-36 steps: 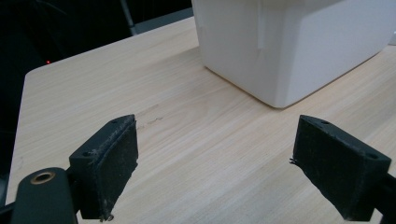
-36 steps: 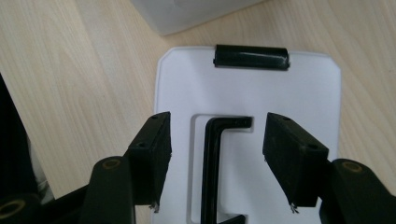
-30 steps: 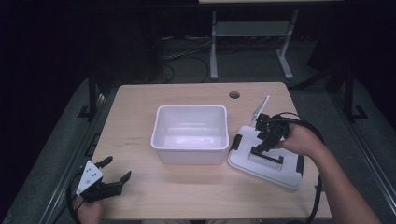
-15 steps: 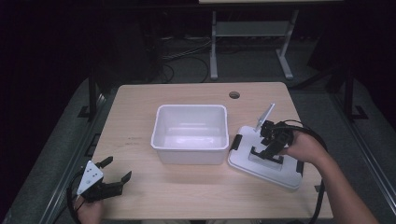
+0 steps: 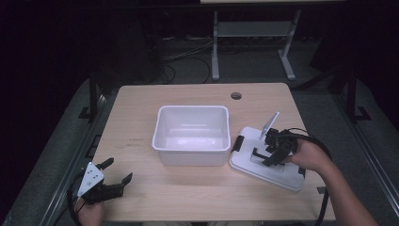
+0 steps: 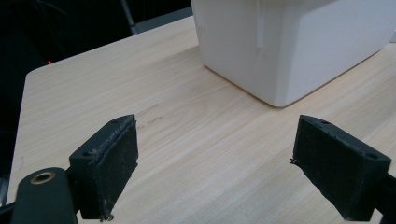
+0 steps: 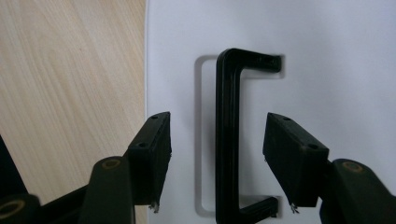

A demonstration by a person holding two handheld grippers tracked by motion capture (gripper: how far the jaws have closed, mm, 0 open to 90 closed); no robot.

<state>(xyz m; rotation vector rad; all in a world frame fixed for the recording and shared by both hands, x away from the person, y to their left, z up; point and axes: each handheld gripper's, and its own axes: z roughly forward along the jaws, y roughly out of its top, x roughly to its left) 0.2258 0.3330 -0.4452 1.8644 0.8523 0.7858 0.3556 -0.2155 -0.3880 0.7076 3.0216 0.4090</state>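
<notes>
On the worktop (image 5: 141, 141) we find the lid's black handle (image 7: 227, 135) lying lengthwise between the right gripper (image 7: 217, 161)'s spread, ungrasping fingers (image 7: 152, 151).

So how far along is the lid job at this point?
Nothing looks done: the white bin is uncovered and the lid lies flat beside it. In hand: the right gripper is open astride the lid's black handle, not gripping. Left: gripping and lifting, probably onto the bin.
</notes>
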